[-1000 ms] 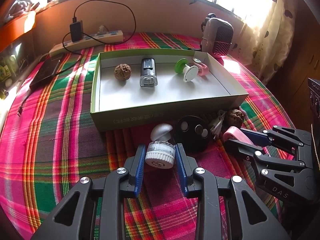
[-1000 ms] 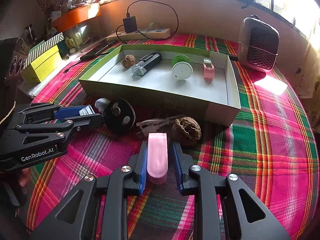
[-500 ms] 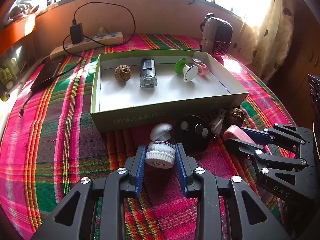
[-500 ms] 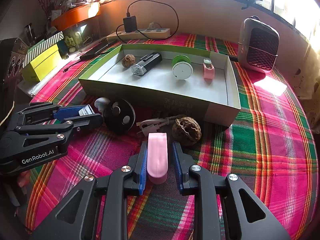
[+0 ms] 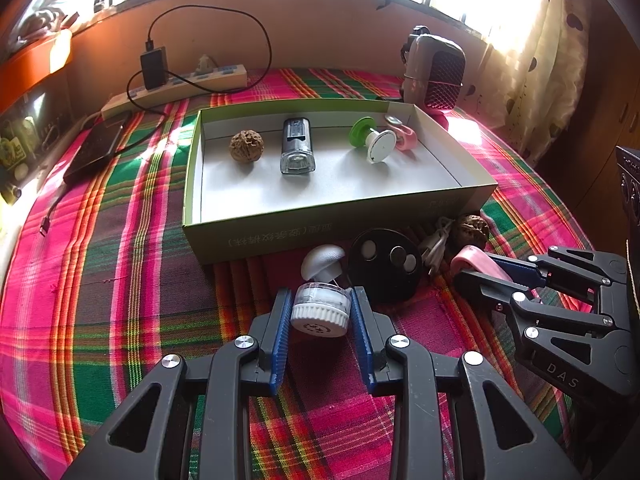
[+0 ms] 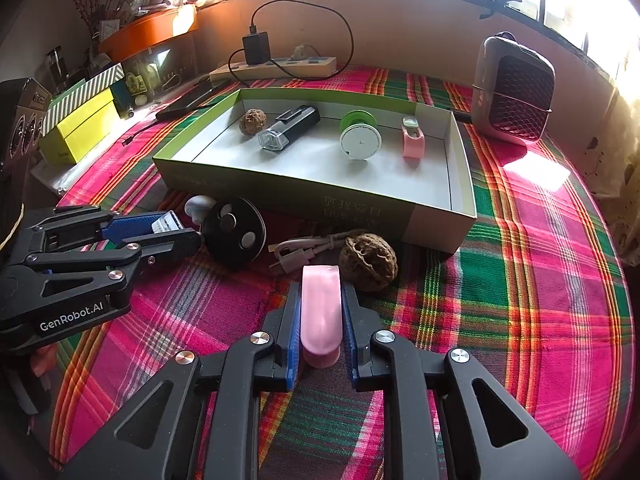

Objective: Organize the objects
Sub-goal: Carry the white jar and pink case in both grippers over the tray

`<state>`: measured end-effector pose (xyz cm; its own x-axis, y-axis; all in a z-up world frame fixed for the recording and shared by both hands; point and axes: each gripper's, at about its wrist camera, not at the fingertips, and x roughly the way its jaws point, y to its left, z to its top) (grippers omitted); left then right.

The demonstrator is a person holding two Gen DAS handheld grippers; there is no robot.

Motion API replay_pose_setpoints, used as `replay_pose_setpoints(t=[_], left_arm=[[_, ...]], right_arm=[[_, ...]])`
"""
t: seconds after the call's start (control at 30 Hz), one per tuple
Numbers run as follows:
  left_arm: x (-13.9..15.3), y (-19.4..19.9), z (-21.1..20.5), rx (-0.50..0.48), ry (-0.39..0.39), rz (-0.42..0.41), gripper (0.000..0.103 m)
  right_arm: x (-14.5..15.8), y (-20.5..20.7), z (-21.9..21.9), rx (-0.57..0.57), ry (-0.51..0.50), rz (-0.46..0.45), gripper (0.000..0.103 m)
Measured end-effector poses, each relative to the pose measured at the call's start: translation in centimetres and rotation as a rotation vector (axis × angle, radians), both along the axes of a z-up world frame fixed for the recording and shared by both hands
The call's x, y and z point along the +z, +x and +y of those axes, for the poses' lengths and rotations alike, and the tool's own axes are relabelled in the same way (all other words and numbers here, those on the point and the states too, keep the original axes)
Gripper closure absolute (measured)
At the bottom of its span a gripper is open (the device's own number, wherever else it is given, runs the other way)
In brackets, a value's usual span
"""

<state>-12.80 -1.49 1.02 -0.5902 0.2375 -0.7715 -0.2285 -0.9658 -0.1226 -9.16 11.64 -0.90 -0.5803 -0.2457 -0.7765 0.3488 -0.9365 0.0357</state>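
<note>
My left gripper is shut on a small clear jar with a white ribbed cap, which rests on the plaid cloth. In the right wrist view my right gripper has its jaws closing tight on a pink clip, pads against both sides. Just ahead stands the green cardboard box, which holds a walnut, a silver light, a green-and-white spool and another pink clip. Before the box lie a black disc, a white cable, a second walnut and a white dome.
A power strip with a plugged charger lies behind the box along the wall. A grey mesh-fronted appliance stands at the back right. A dark phone lies at the left, and yellow boxes sit beyond the table's left edge.
The right gripper's pads have closed in against the pink clip, taking up the small gaps. The left gripper and its jar have not moved.
</note>
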Motion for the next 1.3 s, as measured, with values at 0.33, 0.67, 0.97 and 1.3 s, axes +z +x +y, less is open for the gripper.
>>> replay_pose_setpoints(t=[0.33,0.67,0.97,1.3], left_arm=[[0.2,0.2,-0.1,0.002,0.001,0.003,0.076],[0.9,0.7,-0.3,0.011,0.002,0.015,0.076],[2.2,0.7,-0.6,0.017,0.012,0.037,0.076],[3.8,-0.9,-0.9,0.027,0.008,0.064,0.076]], right_arm=[[0.1,0.0,0.1,-0.007,-0.008,-0.002,0.084],[0.7,0.5,0.2,-0.002,-0.038,0.001,0.084],[2.1,0.6,0.1,0.005,-0.066,0.023,0.084],[4.2,-1.2,1.6,-0.067,-0.071,0.054,0.084]])
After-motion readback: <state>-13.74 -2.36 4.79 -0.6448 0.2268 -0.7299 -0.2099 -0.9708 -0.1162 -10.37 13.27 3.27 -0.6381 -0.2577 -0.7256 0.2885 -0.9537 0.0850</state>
